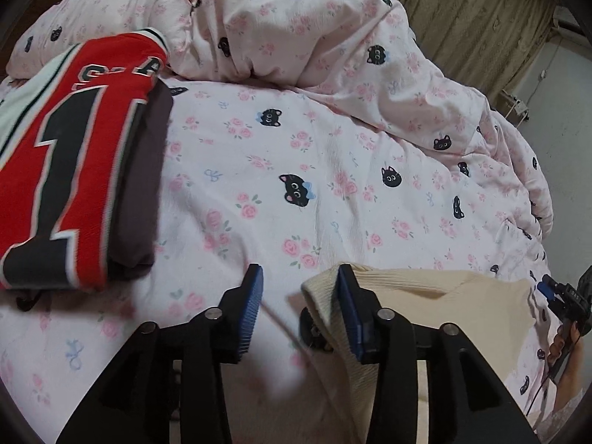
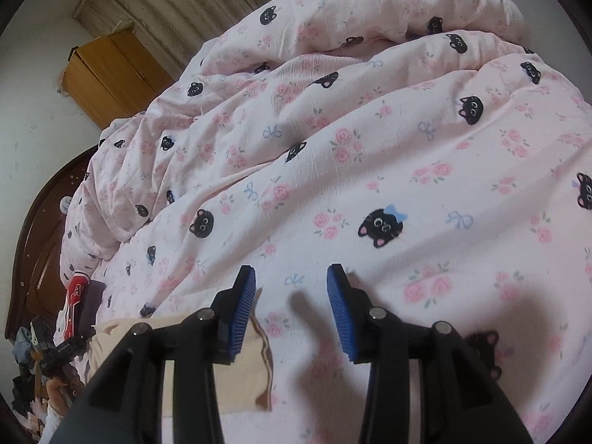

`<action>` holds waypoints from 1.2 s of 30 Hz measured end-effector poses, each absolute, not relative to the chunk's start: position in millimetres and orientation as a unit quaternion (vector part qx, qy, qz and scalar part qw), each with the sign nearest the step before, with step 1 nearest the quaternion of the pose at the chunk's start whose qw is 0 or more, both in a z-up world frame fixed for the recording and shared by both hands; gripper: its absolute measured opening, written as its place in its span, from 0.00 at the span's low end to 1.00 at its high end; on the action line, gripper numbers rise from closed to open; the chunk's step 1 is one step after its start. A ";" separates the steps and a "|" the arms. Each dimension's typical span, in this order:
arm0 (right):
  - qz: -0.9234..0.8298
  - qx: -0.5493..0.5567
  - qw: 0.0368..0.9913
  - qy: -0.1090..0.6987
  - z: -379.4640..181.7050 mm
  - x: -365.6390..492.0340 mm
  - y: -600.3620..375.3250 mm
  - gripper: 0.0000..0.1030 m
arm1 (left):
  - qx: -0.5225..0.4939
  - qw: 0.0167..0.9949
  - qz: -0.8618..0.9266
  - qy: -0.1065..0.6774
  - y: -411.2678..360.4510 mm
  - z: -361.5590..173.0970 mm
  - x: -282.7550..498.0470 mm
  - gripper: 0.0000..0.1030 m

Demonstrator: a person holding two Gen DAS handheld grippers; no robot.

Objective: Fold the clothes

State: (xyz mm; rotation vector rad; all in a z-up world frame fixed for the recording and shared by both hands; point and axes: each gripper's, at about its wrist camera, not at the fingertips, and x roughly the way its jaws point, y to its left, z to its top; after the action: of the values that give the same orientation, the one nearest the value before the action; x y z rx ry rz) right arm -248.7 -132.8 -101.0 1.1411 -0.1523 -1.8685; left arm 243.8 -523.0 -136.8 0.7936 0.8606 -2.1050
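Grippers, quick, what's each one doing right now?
Left gripper: open, cream knit garment draped against one finger, not clamped.
Right gripper: open, holding nothing.

The duvet (image 1: 333, 170) is showing pale pink cloth printed with pink roses, small blue bows and black cat faces. The folded jersey (image 1: 70, 155) is showing red with a black numeral edged in white, plus a white panel trimmed in black. Under it, a folded garment (image 1: 148, 170) is appearing dark brownish grey. The knit garment (image 1: 462, 314) is appearing cream, ribbed. Each claw, left (image 1: 300, 303) and right (image 2: 291, 307), is showing black arms and blue ridged pads (image 2: 338, 310). The curtain (image 1: 481, 11) is looking tan; the wardrobe (image 2: 111, 74) is looking orange-brown.
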 end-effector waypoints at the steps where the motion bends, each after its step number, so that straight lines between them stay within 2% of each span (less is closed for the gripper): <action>1: -0.756 0.464 0.457 -0.061 -99.7 -245.2 -130.7 0.41 | 0.307 0.355 -0.816 0.338 -519.6 -135.3 249.1 0.37; 9: -0.758 0.450 0.470 -0.038 -78.4 -209.7 -113.5 0.41 | 0.300 0.337 -0.816 0.361 -487.5 -126.6 297.8 0.37; 17: -0.740 0.460 0.486 -0.065 -71.5 -172.9 -90.4 0.41 | 0.325 0.294 -0.813 0.385 -440.1 -140.5 315.6 0.37; 20: -0.734 0.460 0.496 -0.058 -68.6 -152.0 -86.0 0.41 | 0.339 0.302 -0.809 0.374 -429.4 -145.5 309.3 0.37; 22: -0.730 0.459 0.504 -0.056 -67.2 -137.9 -81.9 0.41 | 0.344 0.305 -0.806 0.372 -427.8 -148.4 305.8 0.44; 32: -0.720 0.462 0.515 -0.057 -68.0 -94.9 -38.2 0.41 | 0.355 0.333 -0.800 0.351 -416.5 -146.9 308.7 0.44; 36: -0.720 0.470 0.510 -0.034 -74.8 -90.4 -26.5 0.41 | 0.358 0.353 -0.797 0.334 -407.6 -145.2 313.2 0.44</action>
State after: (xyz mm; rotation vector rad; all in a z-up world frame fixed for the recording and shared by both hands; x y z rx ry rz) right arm -90.4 -26.5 -74.8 1.1320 -0.0827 -1.7336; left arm 313.2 -407.6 -145.2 0.9254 0.8651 -2.0621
